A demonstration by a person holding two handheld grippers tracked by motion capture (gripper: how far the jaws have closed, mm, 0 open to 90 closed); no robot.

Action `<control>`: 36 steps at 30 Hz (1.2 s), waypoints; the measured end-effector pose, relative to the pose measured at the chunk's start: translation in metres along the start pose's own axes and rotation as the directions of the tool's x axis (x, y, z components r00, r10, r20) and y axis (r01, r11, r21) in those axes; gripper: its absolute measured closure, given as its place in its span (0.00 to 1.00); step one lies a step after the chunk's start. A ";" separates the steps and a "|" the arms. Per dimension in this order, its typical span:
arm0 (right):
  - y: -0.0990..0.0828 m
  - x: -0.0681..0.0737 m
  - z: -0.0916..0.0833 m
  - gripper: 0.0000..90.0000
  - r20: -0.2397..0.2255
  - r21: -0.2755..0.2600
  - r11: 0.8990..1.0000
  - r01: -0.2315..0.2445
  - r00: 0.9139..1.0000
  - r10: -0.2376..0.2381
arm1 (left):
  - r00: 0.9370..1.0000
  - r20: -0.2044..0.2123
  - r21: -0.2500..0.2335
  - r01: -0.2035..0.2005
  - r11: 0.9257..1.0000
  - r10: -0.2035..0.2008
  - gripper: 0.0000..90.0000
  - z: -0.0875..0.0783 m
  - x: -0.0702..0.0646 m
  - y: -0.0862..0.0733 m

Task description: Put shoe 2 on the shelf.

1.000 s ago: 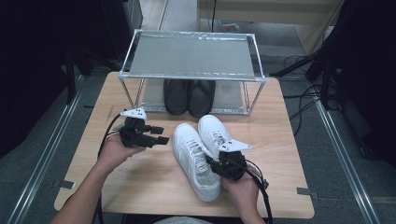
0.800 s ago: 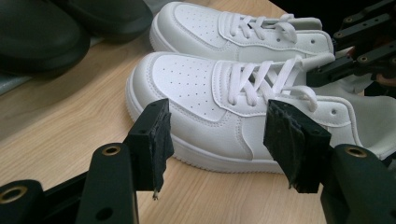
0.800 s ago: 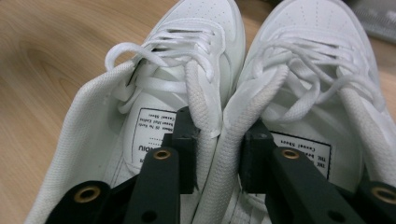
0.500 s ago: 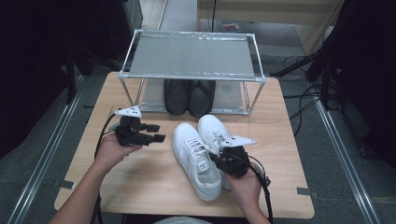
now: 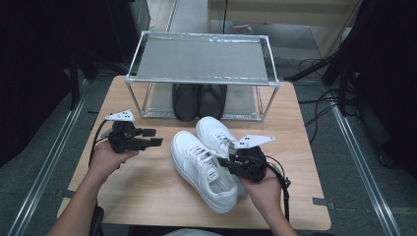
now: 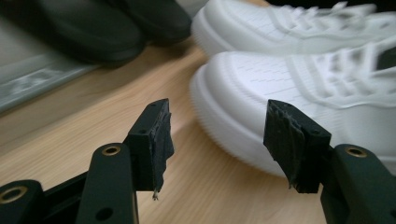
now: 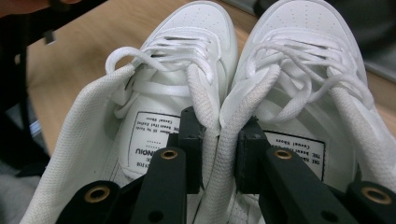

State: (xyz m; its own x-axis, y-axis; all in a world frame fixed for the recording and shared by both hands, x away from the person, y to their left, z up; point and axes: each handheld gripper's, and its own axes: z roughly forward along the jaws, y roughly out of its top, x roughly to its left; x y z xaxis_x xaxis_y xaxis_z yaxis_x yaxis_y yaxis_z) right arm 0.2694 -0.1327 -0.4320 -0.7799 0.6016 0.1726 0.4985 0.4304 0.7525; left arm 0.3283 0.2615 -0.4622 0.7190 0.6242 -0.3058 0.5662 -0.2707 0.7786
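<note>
Pinching white sneakers [image 7: 219, 126], right gripper [image 7: 218, 154] closed

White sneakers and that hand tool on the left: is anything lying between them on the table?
No. In the high view, bare wooden table separates the open left gripper from the white sneakers. The left gripper view shows the same bare wood.
</note>
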 end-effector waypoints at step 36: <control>0.215 -0.056 -0.054 0.87 -0.229 -0.099 0.979 0.177 0.954 -0.195 | 0.990 -0.072 -0.068 0.117 0.991 -0.122 0.47 -0.033 0.034 -0.018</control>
State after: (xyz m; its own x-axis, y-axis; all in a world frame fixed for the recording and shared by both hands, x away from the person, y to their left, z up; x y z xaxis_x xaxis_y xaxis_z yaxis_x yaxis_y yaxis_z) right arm 0.3998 -0.1103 -0.2457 -0.9277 0.3359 0.1631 0.3129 0.4610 0.8304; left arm 0.3297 0.3118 -0.4683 0.6141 0.7033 -0.3581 0.6177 -0.1458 0.7728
